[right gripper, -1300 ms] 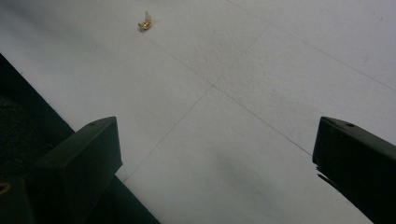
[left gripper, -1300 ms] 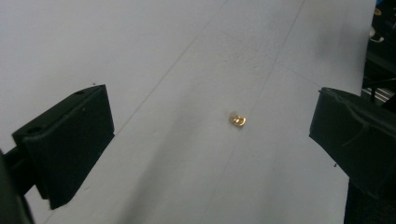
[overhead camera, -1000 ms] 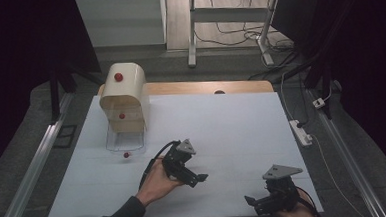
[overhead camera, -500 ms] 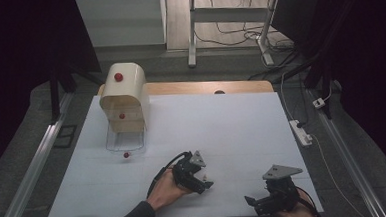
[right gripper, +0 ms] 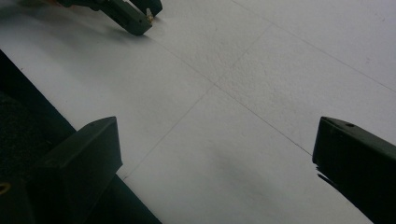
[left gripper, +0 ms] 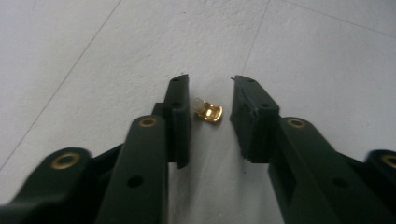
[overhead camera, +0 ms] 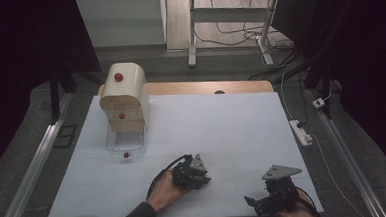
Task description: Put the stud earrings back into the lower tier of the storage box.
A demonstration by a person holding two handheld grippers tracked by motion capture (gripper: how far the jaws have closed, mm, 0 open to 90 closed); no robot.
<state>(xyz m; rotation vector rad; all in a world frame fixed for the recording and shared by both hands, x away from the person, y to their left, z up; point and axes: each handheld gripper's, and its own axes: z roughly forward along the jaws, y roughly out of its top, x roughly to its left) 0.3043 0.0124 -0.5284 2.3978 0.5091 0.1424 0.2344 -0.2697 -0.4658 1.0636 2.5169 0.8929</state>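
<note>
Two grippers work low on the white table sheet (overhead camera: 222,132), and the account runs from the left side of the high view to its right. At about ten o'clock from the sheet's middle stands a cream arch-topped box (overhead camera: 125,94) with a red knob (overhead camera: 119,77) on its curved top and a second red dot on its front. A clear tray (overhead camera: 125,140) juts out from its foot toward six o'clock, and a small red bead (overhead camera: 126,155) lies at the tray's near edge.

Toward six o'clock of the sheet's middle, a sleeved hand (overhead camera: 163,192) comes in from the bottom edge and holds the left gripper (overhead camera: 198,176) down near the sheet, a black cable looping behind it. In the left gripper view, this gripper (left gripper: 211,100) has its jaws parted, with a clear gap between them. A small gold clip (left gripper: 208,112) with a pale whitish end lies flat on the sheet in that gap, close against the jaw at nine o'clock and apart from the jaw at three o'clock. Neither jaw is pressing on it.

At about five o'clock in the high view, near the sheet's bottom edge, sits the right gripper (overhead camera: 253,203) with its grey three-cornered plate on top. In the right gripper view its jaws stand wide apart over bare sheet, holding nothing, and the tips of the left gripper (right gripper: 142,16) show far off at eleven o'clock.
</note>
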